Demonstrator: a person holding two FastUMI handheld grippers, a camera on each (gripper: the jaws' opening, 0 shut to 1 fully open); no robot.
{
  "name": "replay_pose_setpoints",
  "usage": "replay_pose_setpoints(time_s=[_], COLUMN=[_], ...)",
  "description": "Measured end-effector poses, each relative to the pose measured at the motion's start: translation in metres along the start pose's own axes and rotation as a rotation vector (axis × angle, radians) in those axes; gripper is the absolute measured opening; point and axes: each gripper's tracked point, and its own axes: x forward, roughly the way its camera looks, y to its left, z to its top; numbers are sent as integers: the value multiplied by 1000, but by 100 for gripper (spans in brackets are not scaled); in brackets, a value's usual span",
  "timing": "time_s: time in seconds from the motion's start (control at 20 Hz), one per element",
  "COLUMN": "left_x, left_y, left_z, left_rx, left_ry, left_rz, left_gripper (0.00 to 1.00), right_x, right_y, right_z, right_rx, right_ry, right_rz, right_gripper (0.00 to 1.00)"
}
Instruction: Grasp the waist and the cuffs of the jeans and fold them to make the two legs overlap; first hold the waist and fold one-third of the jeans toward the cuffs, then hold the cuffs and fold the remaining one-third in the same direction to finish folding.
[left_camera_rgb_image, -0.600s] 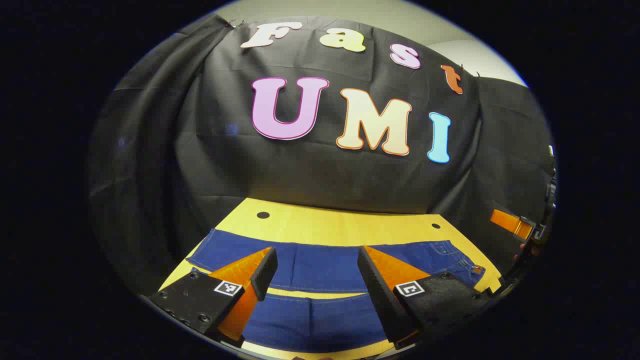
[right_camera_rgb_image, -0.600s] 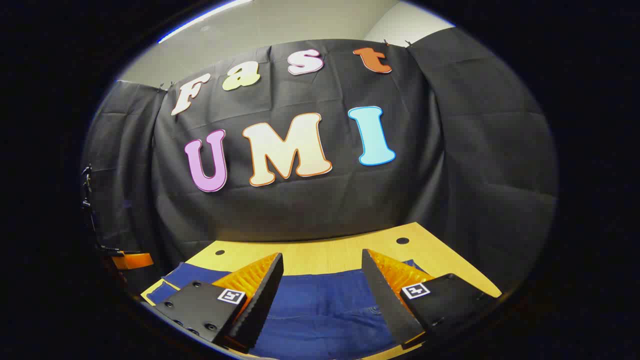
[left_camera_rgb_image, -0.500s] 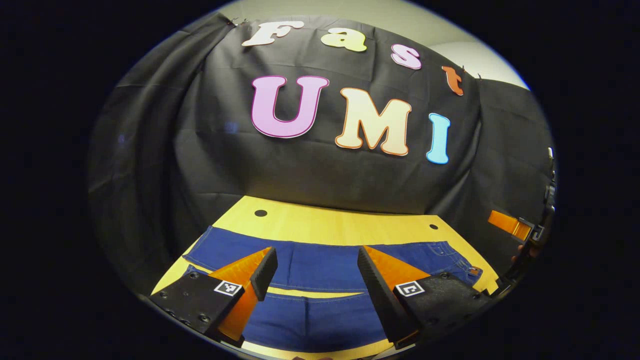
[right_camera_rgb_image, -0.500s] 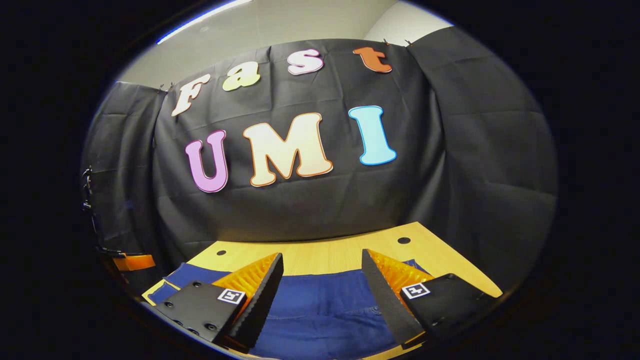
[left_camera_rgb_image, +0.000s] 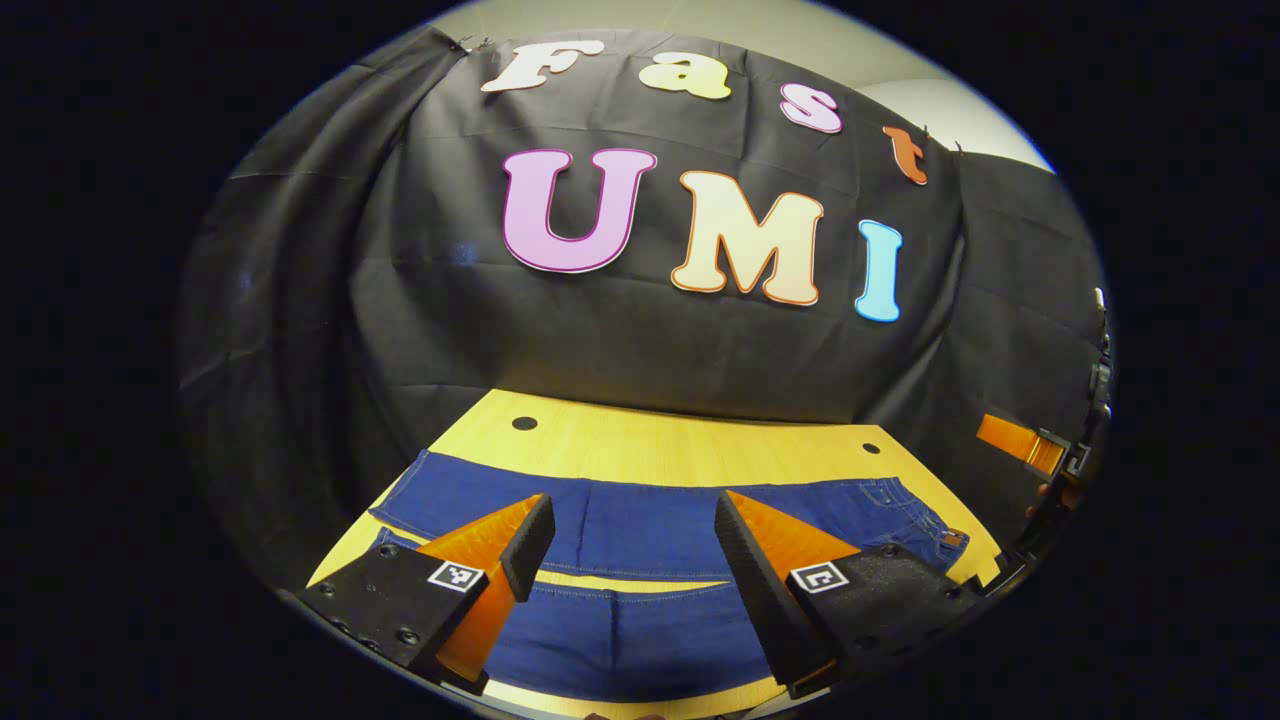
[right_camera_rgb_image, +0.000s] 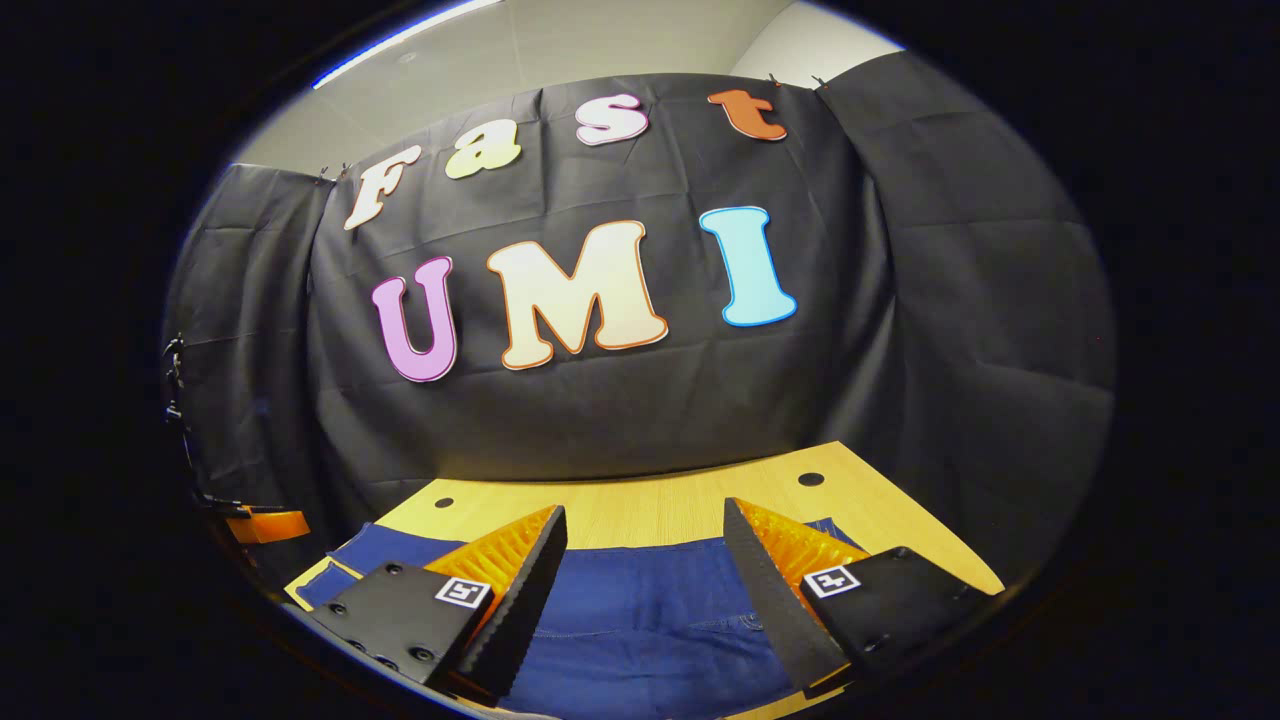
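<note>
the jeans (left_camera_rgb_image: 650, 525) lay flat and unfolded on the yellow wooden table (left_camera_rgb_image: 680, 450), both legs side by side with a thin strip of tabletop showing between them, waist toward the right of the left gripper view and cuffs toward its left. the left gripper (left_camera_rgb_image: 632, 520) hung above the legs with its jaws wide apart and nothing between them. the right gripper (right_camera_rgb_image: 645, 535) hung above the waist end of the jeans (right_camera_rgb_image: 640, 610), jaws likewise apart and empty. against the pictures from half a second before, both views had barely shifted and the denim lay the same. bare table stretched behind the jeans up to the black cloth wall (right_camera_rgb_image: 620, 420).
</note>
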Motion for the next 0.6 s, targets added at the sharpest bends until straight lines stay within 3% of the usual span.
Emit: replay_pose_setpoints(time_s=[0.6], left_x=[-7], left_y=[33], left_z=[-15], left_rx=[12], left_ry=[36], left_rz=[-27], left_gripper=[95], right_x=[-16], right_y=[12], right_z=[-18], right_rx=[-23], right_ry=[32], right_rz=[-6], right_gripper=[97])
